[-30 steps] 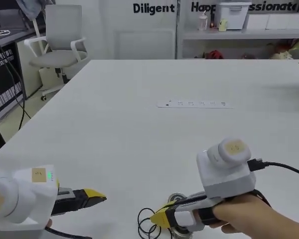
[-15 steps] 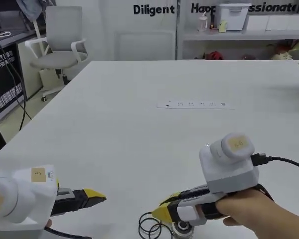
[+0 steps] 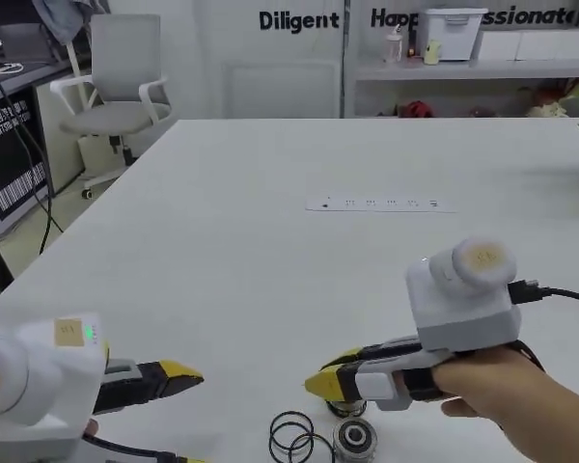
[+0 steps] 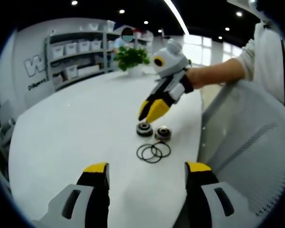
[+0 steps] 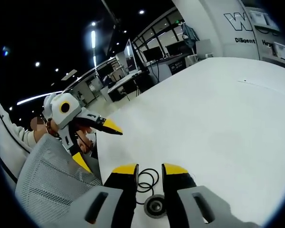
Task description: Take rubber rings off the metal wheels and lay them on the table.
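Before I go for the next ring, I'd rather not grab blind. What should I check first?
1. Right claw empty: ok. Its jaws are slightly apart with nothing between them.
2. Left claw open and empty: ok.
3. Removed rubber rings flat on the table: ok. Three loops lie there, overlapping.
4. Metal wheels within reach: ok. The two sit side by side just past the rings, and the right claw hovers over them.
5. Clear path between the claws: ok. Nothing lies between the left claw and the rings.
6. A ring left on either wheel: cannot tell, too small to see.
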Demonstrator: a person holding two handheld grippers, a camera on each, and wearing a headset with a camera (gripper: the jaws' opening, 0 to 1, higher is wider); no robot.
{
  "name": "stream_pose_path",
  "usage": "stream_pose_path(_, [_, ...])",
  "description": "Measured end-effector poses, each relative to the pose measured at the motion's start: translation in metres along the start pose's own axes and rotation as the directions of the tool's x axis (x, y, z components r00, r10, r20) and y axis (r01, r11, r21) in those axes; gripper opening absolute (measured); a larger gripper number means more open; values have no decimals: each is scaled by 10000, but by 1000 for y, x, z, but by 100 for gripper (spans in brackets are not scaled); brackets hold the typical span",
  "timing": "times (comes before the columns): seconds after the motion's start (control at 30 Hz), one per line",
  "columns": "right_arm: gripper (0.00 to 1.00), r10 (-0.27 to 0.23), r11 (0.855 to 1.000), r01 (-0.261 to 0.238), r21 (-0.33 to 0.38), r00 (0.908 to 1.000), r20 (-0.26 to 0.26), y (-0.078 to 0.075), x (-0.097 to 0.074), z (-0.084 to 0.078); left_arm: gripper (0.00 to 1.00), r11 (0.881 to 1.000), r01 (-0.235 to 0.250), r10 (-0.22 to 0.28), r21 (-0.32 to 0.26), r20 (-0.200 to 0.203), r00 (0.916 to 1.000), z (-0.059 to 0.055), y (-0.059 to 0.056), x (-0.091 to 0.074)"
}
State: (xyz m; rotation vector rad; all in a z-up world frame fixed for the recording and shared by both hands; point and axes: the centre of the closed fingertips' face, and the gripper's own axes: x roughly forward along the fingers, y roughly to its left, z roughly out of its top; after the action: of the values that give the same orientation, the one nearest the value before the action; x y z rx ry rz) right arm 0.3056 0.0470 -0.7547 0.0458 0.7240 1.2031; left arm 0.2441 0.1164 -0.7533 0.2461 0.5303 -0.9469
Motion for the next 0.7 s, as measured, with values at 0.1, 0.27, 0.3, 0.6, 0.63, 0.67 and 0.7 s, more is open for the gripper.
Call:
stream_pose_path(0.1, [17,-111,9999,109,68,9998,194,-4,-4,5,66,9999,73,-69,-89,487,9988,15,-1,-3])
stream_pose_path(0.27, [18,-412,9991,404,155,9978,523,-15,-13,12,66,9999,80,-67,-118,1065,9943,44,1,-11])
stream_pose_path(0.3, [18,-477,9988,468,174,9974,542,-18,-14,12,67,9998,101,-83,-151,1120,9937,47,1,-12])
stream_pose_path(0.6, [18,-983,9936,920,662,9901,1003,-38,-30,18,68,9998,53,-83,211,1488,9888,83,2,-19])
stream_pose_path(0.63, [18,-1033,9929,963,702,9892,1036,-39,-31,18,68,9995,43,-87,299,1494,9887,87,3,-19])
stream_pose_path(0.67, [18,-1065,9925,994,711,9888,1045,-40,-32,18,68,9993,35,-91,375,1502,9886,91,3,-18])
stream_pose_path(0.7, [18,-1182,9911,1109,743,9876,1033,-43,-34,18,68,9986,32,-112,532,1516,9884,95,4,-17])
